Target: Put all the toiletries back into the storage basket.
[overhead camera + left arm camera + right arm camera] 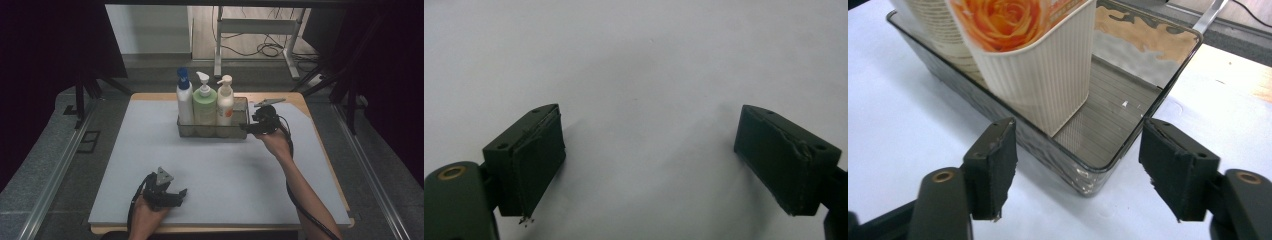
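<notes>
Two grippers, both w/ jaws wide and empty: your left gripper (167, 192) idles near you; right gripper (1078, 172) straddles the clear tray's (1108, 165) corner. Cream bottle (1043, 75) stands inside. Placing looks done; next, prob. back off w/o bumping it.

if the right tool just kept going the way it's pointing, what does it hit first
Most likely the near corner of the clear tray: the right tool is open, its jaws straddling that corner without touching it. Just beyond stands the cream pump bottle inside the tray. Depth is hard to judge.
</notes>
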`<action>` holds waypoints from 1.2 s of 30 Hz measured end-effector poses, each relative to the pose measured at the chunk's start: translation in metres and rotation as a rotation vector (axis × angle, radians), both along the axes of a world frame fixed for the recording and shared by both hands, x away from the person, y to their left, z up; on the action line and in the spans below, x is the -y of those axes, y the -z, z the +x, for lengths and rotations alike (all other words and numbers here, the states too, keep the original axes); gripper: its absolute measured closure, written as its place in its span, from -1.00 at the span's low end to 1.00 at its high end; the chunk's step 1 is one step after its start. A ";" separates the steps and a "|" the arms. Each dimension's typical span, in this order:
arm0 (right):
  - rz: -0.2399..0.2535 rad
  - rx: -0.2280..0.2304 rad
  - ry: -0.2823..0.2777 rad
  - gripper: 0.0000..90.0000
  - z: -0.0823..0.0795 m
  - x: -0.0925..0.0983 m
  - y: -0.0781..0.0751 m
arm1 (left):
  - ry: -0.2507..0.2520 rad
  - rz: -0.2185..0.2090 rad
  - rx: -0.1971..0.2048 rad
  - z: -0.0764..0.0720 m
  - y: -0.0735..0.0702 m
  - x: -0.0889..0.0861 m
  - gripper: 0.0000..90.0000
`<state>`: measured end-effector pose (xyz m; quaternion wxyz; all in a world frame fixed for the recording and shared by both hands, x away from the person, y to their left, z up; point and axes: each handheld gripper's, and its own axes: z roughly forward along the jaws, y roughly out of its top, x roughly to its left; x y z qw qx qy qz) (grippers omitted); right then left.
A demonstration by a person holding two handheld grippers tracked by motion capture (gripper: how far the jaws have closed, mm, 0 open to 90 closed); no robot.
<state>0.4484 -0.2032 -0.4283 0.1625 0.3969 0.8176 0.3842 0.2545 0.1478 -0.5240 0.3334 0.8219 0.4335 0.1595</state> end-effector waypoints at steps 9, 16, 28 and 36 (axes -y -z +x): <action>-0.029 0.013 -0.018 -0.62 -0.013 0.003 -0.003 | -0.005 -0.007 0.002 0.000 0.000 0.000 -0.73; -0.048 0.013 -0.053 -0.73 -0.024 0.004 -0.002 | -0.001 -0.003 0.001 0.000 0.000 0.000 -0.73; -0.077 0.030 -0.101 -0.93 -0.044 0.006 0.004 | -0.001 -0.003 0.001 0.000 0.000 0.000 -0.73; -0.091 0.035 -0.120 -0.99 -0.058 0.012 0.008 | -0.002 -0.003 0.001 0.000 0.000 0.000 -0.73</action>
